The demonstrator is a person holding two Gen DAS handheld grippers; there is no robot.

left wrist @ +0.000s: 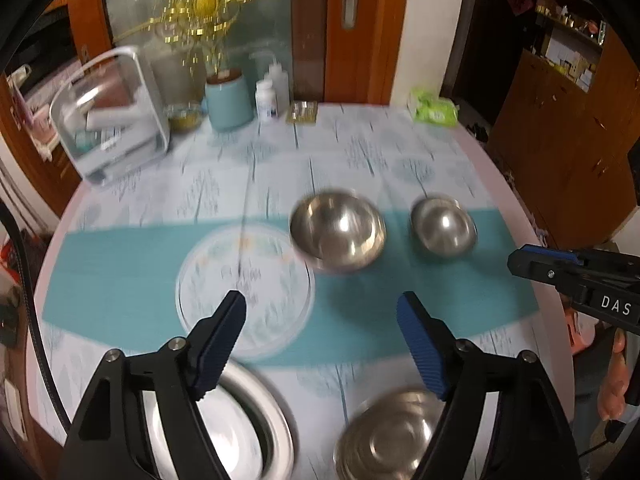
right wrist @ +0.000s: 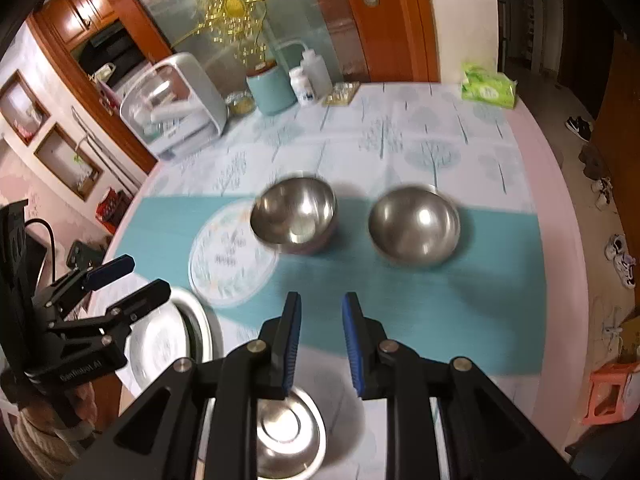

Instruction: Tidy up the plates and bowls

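Observation:
Two steel bowls stand on the teal mat: a larger one [left wrist: 338, 232] [right wrist: 294, 216] and a smaller one [left wrist: 442, 226] [right wrist: 414, 226] to its right. A clear patterned plate [left wrist: 244, 286] [right wrist: 232, 260] lies left of them. A white-rimmed plate [left wrist: 244, 424] [right wrist: 176, 336] and a steel dish [left wrist: 388, 436] [right wrist: 286, 428] lie at the near edge. My left gripper [left wrist: 320, 314] [right wrist: 128, 276] is open and empty above the near plates. My right gripper [right wrist: 322, 340] is partly open and empty above the steel dish; it also shows in the left wrist view [left wrist: 532, 264].
At the back of the round table [right wrist: 532, 152] stand a clear storage box [left wrist: 110, 120], a teal canister [left wrist: 228, 102], white bottles [left wrist: 272, 94], a small glass tray [left wrist: 302, 112] and a green tissue pack [left wrist: 434, 110]. Shoes lie on the floor at right [right wrist: 620, 256].

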